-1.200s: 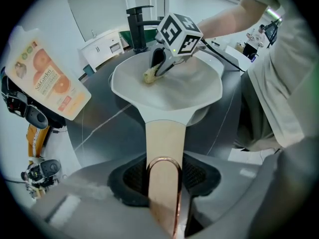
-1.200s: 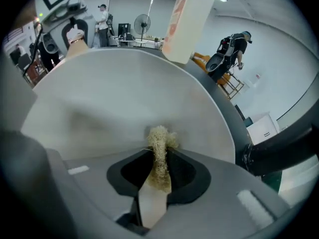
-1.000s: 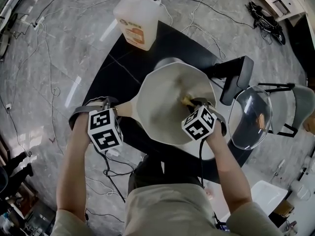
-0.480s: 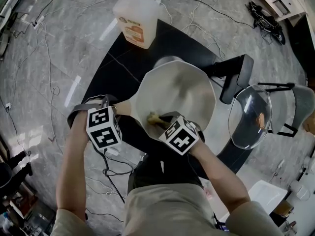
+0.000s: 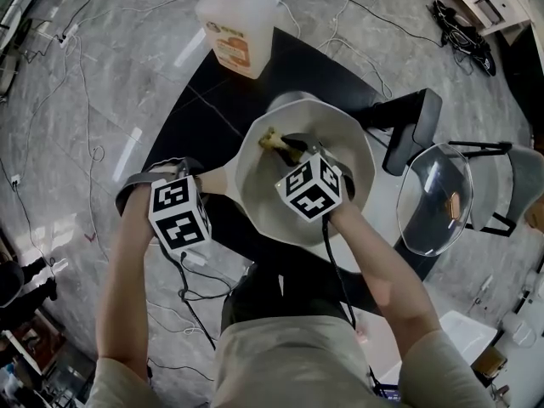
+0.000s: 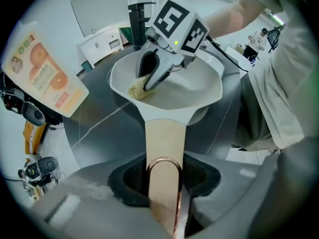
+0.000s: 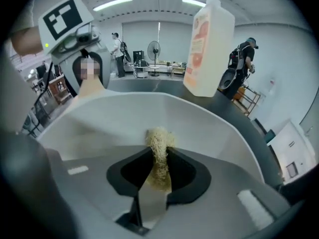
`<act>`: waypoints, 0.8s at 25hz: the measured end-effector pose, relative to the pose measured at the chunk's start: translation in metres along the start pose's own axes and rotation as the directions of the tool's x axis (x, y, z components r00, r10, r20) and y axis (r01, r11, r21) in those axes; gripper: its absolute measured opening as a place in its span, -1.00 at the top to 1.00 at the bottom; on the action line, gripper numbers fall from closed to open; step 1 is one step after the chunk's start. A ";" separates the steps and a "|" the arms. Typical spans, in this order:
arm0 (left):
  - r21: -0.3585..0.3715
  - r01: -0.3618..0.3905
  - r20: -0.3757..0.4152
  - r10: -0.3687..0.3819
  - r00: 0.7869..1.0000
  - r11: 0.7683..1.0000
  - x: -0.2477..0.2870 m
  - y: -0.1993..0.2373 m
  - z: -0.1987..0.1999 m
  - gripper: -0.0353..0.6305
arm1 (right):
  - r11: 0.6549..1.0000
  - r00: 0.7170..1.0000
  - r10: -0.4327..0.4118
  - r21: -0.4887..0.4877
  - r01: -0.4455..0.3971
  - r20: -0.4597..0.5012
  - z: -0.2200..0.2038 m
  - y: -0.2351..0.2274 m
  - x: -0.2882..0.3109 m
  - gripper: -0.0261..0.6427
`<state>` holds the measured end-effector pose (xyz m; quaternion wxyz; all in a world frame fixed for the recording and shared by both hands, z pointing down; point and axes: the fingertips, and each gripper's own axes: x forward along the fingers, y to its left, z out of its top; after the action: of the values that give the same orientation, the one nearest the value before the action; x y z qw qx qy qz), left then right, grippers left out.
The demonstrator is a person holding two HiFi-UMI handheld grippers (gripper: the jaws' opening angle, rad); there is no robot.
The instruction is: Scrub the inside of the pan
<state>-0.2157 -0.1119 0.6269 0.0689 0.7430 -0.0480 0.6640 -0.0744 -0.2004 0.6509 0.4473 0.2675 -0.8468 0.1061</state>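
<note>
A pale grey pan (image 5: 340, 155) (image 6: 209, 83) (image 7: 209, 133) stands on the black table (image 5: 212, 100). Its beige handle (image 5: 214, 187) (image 6: 164, 148) runs into my left gripper (image 5: 189, 184) (image 6: 164, 183), which is shut on it. My right gripper (image 5: 285, 147) (image 7: 159, 156) (image 6: 149, 81) reaches into the pan and is shut on a straw-coloured scrubber (image 5: 269, 138) (image 6: 137, 90) (image 7: 158, 143). The scrubber touches the pan's inner wall at the far left side.
A large bottle with an orange label (image 5: 238, 28) (image 7: 207, 49) (image 6: 45, 76) stands at the table's far edge. A glass lid (image 5: 433, 198) lies to the right of the pan, beside a black chair (image 5: 408, 130). Cables (image 5: 68, 75) trail over the floor.
My right gripper has swept the scrubber round the pan's inside, from the right side through the near left to the far left. The left gripper has kept still on the handle.
</note>
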 end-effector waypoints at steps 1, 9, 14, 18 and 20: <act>-0.001 -0.003 -0.006 0.003 1.000 1.000 0.000 0.000 -0.001 0.41 | 0.999 0.999 -0.043 -0.013 0.043 -0.016 -0.007 -0.011 0.000 0.64; -0.008 -0.010 -0.016 0.010 1.000 1.000 0.001 0.001 -0.002 0.41 | 0.980 0.947 -0.196 -0.080 0.181 -0.253 -0.078 -0.050 -0.025 0.64; -0.038 0.005 -0.020 -0.005 1.000 0.999 0.003 0.000 -0.002 0.38 | 0.998 0.919 -0.068 -0.036 0.059 -0.387 -0.109 -0.021 -0.044 0.64; -0.134 0.020 0.009 -0.019 1.000 0.991 -0.001 0.003 0.003 0.15 | 0.993 0.906 0.121 0.060 -0.106 -0.406 -0.116 0.027 -0.057 0.64; -0.161 0.019 0.042 -0.012 0.999 0.987 -0.008 0.005 0.008 0.06 | 0.976 0.898 0.214 0.117 -0.183 -0.385 -0.115 0.053 -0.062 0.65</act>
<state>-0.2099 -0.1177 0.6185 0.1331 0.7488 -0.0974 0.6420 0.0056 -0.0860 0.6699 0.5850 0.1698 -0.7573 0.2357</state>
